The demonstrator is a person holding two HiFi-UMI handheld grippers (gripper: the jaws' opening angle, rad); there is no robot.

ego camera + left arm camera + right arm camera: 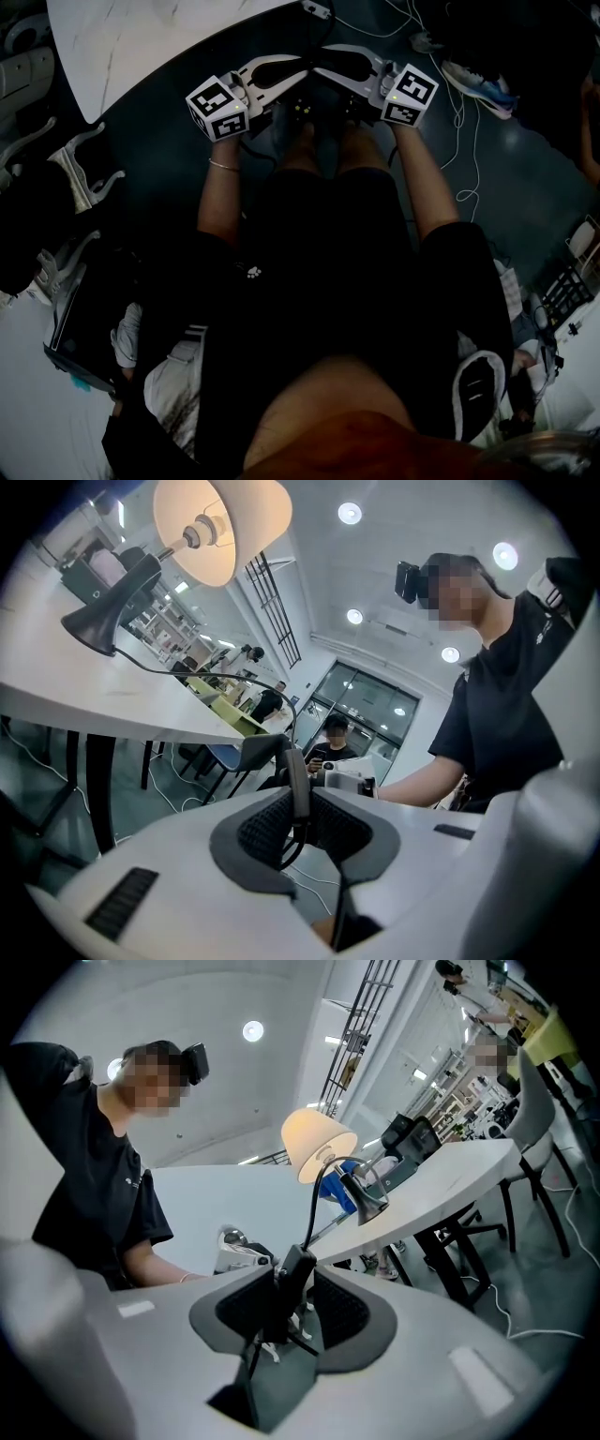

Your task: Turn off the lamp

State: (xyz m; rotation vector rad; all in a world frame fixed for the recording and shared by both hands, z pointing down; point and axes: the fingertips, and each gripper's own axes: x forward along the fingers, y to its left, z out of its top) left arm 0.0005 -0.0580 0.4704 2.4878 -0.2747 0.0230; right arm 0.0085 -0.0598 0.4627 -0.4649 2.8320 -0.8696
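Note:
The lamp stands on the white table (141, 37); its cream shade (222, 522) (317, 1141) looks warm and bright over a dark cone base (103, 611). Its black cord (216, 682) hangs off the table edge down to both grippers. The two face each other, level, below that edge. My left gripper (298, 817) (292, 73) is shut on the cord. The cord's black inline switch (291, 1283) sits between the pads of my right gripper (292, 1302) (330, 64), which stands open; a gap shows beside the switch.
Dark table legs (459, 1260) and loose white cables (464, 112) on the floor lie near the grippers. White chairs (80, 173) stand at the left. A shoe (478, 84) lies at the upper right. Other people (333, 738) sit at far desks.

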